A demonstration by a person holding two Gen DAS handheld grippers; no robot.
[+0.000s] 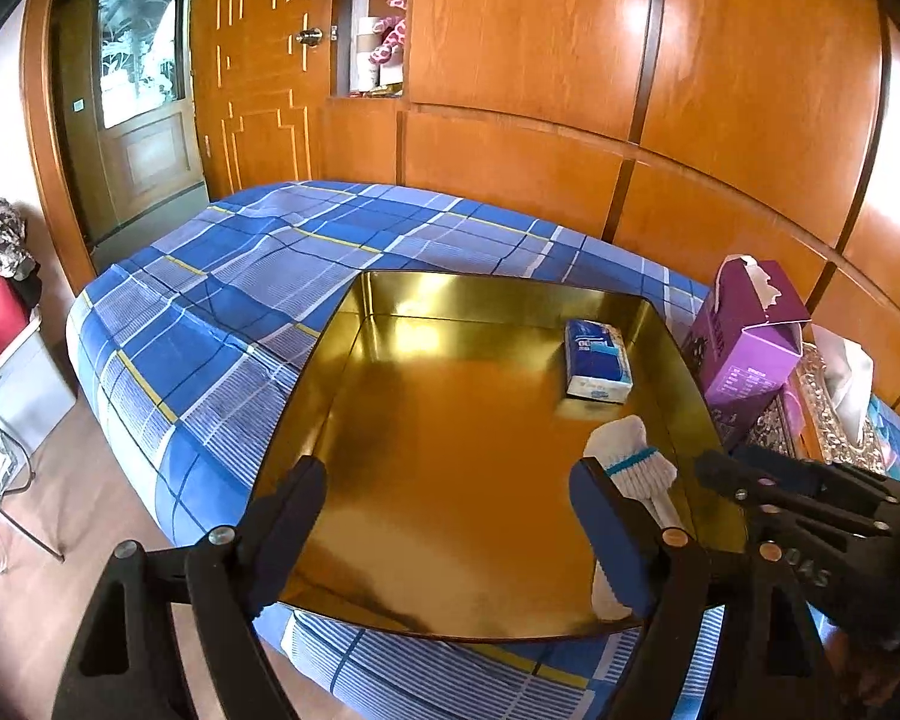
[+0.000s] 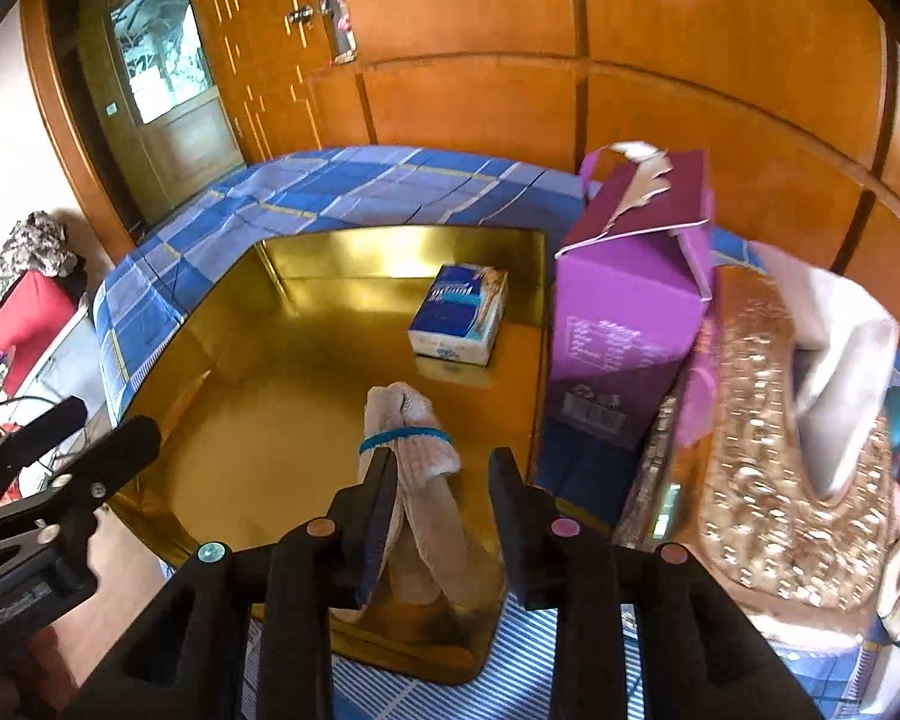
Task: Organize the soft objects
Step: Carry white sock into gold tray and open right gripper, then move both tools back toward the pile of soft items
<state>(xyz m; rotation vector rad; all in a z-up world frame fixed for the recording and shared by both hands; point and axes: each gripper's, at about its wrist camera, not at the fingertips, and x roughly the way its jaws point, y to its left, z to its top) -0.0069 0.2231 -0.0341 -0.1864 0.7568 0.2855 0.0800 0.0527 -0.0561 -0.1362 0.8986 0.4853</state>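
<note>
A bed (image 1: 222, 276) covered in a blue plaid sheet carries everything here, running along a wood-panelled wall (image 1: 690, 90). On its near part sits a wide gold tray (image 1: 450, 450), its shallow walls shining and most of its floor bare. Just off the tray's right edge stands a purple tissue box (image 2: 624, 324), and beside that, further right, a gold sequinned item (image 2: 768, 450) with a pale cloth (image 2: 834, 348) draped over it. Inside the tray, near its far right corner, lies a small blue and white tissue pack (image 1: 597, 360). Closer in, along the tray's right edge toward the near right corner, lies a white sock (image 2: 414, 450) with a teal band, stretched lengthwise. The left gripper (image 1: 450, 528) hangs above the tray's near edge with its fingers spread wide and nothing between them. The right gripper (image 2: 444, 504) is over the sock, its fingers parted; the left finger looks to be against the sock's side while the right finger stands clear of it, so the sock is not pinched.
</note>
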